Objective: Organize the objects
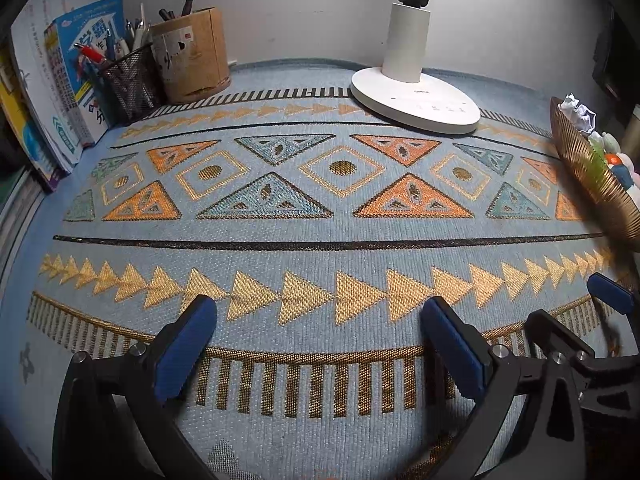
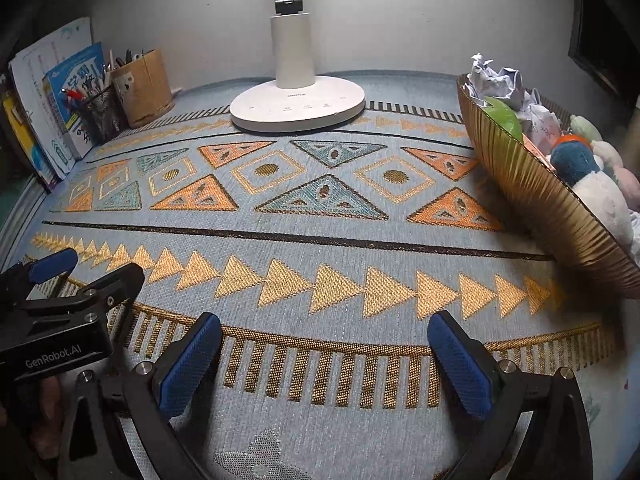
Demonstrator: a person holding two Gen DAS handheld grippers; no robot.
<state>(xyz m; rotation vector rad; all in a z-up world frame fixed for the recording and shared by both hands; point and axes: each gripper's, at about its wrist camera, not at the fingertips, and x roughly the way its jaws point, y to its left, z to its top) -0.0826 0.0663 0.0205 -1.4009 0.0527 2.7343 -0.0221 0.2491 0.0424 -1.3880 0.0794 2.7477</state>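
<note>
While both grippers hang over the patterned cloth, the task's things sit gathered in a ribbed golden bowl (image 2: pixel 560 216) at the right edge of the worktop (image 2: pixel 340 240). Inside the bowl lie crumpled white paper (image 2: pixel 496 80), a translucent green piece (image 2: pixel 502 118), and a plush toy (image 2: pixel 592 184) with a teal head and white body; more pale soft shapes lie beyond it, too blurred to name. In the left wrist view the same bowl (image 1: pixel 588 176) shows at the far right edge.

Left of the bowl, near the back wall, stands a white lamp base (image 2: pixel 298 110) with an upright column. Far to the left of the bowl, in the back corner, a black mesh pen cup (image 2: pixel 102 114) full of pens stands just beside a brown cardboard tub (image 2: pixel 146 88). Books (image 2: pixel 64 112) lean upright beyond them, further from the bowl.

In front of the bowl, the right gripper (image 2: pixel 324 364) is spread wide, its blue pads apart with only cloth between them. The left gripper (image 1: pixel 318 348), further left from the bowl, is likewise spread wide and carries nothing. Each gripper appears at the edge of the other's view.
</note>
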